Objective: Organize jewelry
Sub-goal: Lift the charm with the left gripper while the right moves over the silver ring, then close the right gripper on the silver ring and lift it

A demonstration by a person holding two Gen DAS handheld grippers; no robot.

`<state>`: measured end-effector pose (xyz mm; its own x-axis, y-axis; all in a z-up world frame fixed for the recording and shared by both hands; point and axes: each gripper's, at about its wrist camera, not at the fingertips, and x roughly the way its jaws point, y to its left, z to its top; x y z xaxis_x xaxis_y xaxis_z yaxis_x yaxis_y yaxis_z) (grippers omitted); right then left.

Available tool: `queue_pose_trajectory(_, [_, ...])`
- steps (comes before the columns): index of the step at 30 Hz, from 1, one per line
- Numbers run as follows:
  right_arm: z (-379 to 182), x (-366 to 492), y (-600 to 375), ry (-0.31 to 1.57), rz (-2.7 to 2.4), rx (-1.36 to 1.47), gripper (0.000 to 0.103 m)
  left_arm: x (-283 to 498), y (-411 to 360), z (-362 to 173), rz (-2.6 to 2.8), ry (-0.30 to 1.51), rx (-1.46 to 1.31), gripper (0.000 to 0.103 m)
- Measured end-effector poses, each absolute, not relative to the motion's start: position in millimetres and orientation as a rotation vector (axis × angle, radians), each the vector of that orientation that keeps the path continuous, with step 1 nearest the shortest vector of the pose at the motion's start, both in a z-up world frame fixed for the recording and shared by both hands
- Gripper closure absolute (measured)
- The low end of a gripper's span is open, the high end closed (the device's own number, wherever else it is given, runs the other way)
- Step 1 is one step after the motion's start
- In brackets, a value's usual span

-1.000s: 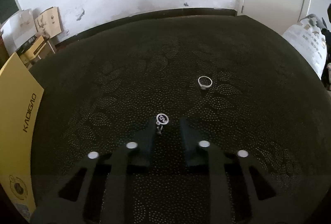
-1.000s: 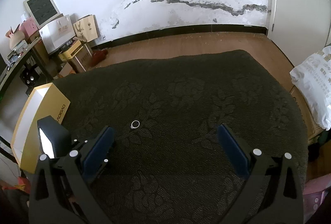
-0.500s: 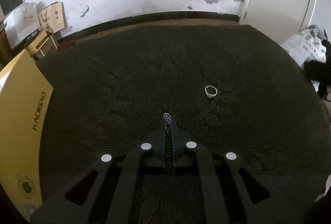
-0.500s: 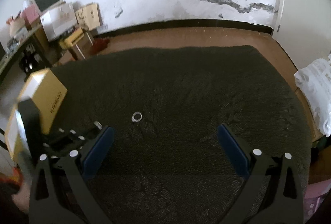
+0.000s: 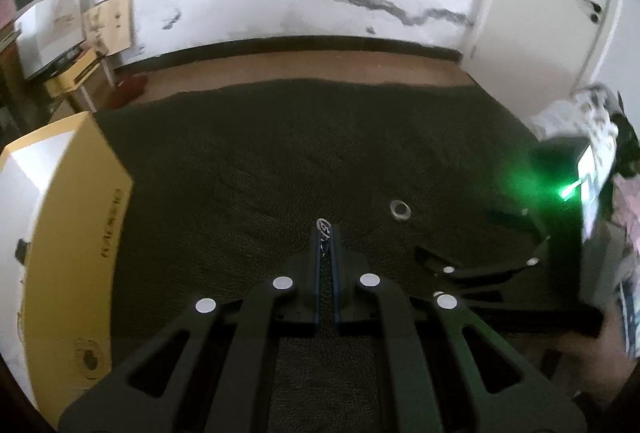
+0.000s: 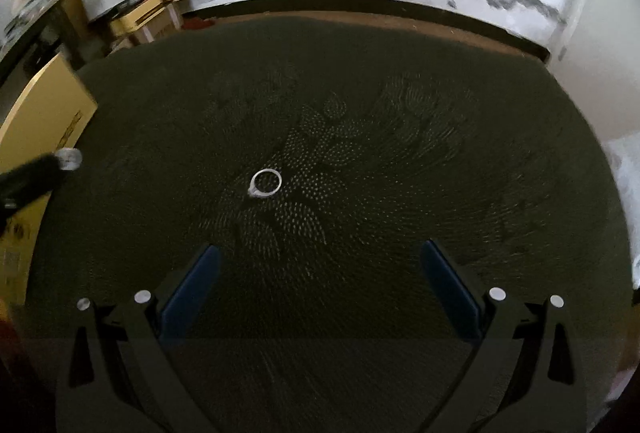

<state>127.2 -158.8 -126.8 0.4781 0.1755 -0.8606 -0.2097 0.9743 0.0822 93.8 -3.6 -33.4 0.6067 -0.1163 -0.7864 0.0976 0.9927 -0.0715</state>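
I am holding a small silver ornament (image 5: 323,226) pinched at the very tips of my left gripper (image 5: 325,233), jaws closed all the way on it, its loop sticking out past the pads and clear of the dark patterned cloth (image 5: 280,153); the grip is shallow, so I am judging that any jerk or roll could flick it out, and I am planning a slow, level carry toward the yellow box (image 5: 72,241) at the left; my right gripper (image 6: 320,273) is standing wide open and empty, pointing down at the silver ring (image 6: 266,183), which is lying flat on the cloth ahead of the pads and slightly left of centre; I am judging it best to shift left, straddle the band, touch the fabric lightly and close slowly; a thin band may skid or tip
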Motion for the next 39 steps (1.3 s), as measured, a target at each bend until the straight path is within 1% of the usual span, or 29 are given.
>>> queue_pose_trajectory(3, [-133.4, 133.0, -149.6, 1.042, 0.163, 0.008, 0.006, 94.4, 10.2, -24.5, -0.103, 0.898, -0.051, 0.099])
queue_pose_trajectory(6, [-137.6, 139.2, -135.4, 1.031, 0.089, -0.028, 0.006, 93.6, 18.3, -20.0, -0.092, 0.888, -0.062, 0.099])
queue_pose_trajectory(13, [-143.1, 151.1, -126.2, 0.984, -0.001, 0.015, 0.007, 89.7, 34.0, -18.4, -0.075, 0.894, -0.078, 0.099])
queue_pose_trajectory(15, [-143.2, 152.2, -124.2, 0.967, -0.008, 0.022, 0.014, 87.9, 39.6, -17.1, -0.072, 0.894, -0.084, 0.099])
queue_pose_trajectory(17, [-139.6, 153.3, -118.0, 0.946, 0.009, 0.016, 0.036, 85.6, 44.5, -15.6, -0.068, 0.892, -0.089, 0.099])
queue_pose_trajectory(21, [-137.0, 151.2, -109.1, 0.934, 0.037, 0.004, 0.055, 81.6, 50.3, -14.3, -0.064, 0.891, -0.091, 0.099])
queue_pose_trajectory(22, [-136.6, 149.8, -107.0, 0.931, 0.045, -0.004, 0.063, 81.1, 50.1, -14.3, -0.062, 0.891, -0.092, 0.099])
queue_pose_trajectory(23, [-135.9, 147.9, -105.4, 0.928, 0.059, -0.007, 0.077, 80.4, 52.8, -14.1, -0.060, 0.891, -0.093, 0.099])
queue_pose_trajectory(24, [-135.5, 146.6, -101.5, 0.926, 0.077, -0.017, 0.084, 79.8, 55.2, -14.0, -0.058, 0.892, -0.095, 0.099])
queue_pose_trajectory(33, [-128.6, 140.8, -101.6, 0.941, 0.094, -0.011, 0.084, 78.1, 75.0, -7.0, -0.034, 0.885, -0.104, 0.099])
queue_pose_trajectory(39, [-97.3, 129.8, -99.2, 0.911, 0.123, -0.008, 0.084, 78.0, 87.0, 4.3, -0.010, 0.862, -0.096, 0.099])
